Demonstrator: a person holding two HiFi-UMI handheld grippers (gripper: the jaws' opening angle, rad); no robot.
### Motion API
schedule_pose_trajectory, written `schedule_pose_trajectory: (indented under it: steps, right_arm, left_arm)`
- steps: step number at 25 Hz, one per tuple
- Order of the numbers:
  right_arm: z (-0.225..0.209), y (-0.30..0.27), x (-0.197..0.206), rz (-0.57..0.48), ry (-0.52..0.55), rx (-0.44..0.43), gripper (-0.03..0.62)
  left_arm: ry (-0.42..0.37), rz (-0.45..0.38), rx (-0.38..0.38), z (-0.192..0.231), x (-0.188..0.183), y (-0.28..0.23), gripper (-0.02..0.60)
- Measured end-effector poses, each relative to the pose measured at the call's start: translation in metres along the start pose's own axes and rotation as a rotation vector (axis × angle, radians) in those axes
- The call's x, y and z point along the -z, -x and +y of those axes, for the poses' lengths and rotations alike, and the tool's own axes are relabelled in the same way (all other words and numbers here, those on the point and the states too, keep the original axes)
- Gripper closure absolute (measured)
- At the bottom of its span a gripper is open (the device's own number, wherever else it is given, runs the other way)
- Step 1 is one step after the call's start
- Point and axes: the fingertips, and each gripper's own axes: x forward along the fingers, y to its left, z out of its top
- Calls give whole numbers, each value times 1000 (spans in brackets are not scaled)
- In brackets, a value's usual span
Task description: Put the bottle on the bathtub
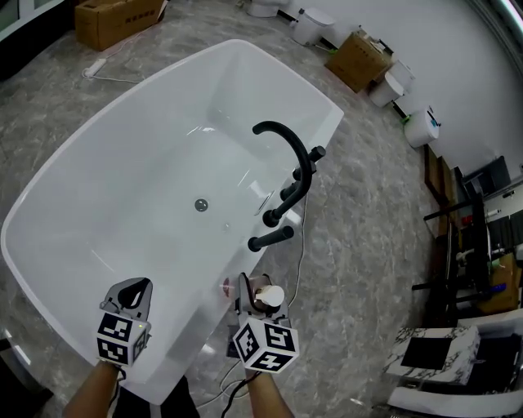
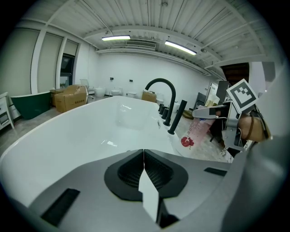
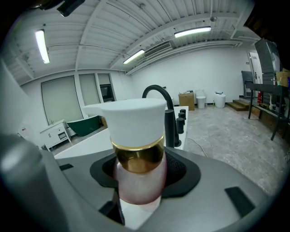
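My right gripper [image 1: 255, 295] is shut on a pink bottle [image 1: 271, 295] with a white pump cap and a gold collar, just past the near right rim of the white bathtub [image 1: 270, 57]. In the right gripper view the bottle [image 3: 138, 131] fills the space between the jaws of that gripper [image 3: 140, 174]. The left gripper view shows the bottle [image 2: 195, 129] hanging tilted beside the tub's edge, a red fruit picture on its side. My left gripper [image 1: 135, 290] hovers over the tub's near rim, shut with nothing in it [image 2: 144, 159].
A black curved faucet [image 1: 294, 155] with handles stands on the tub's right rim. A cable [image 1: 301, 245] runs over the grey marble floor. Cardboard boxes [image 1: 118, 20], toilets [image 1: 310, 24], dark shelving [image 1: 474, 237] and a marbled seat [image 1: 433, 351] stand around.
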Motion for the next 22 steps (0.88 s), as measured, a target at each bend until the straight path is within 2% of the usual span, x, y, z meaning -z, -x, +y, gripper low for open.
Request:
schedule_pose_trajectory:
  steps: [22]
  right_arm:
    - [-10, -26, -14, -40, 38, 24, 365]
  left_arm:
    - [47, 4, -50, 17, 8, -15, 565]
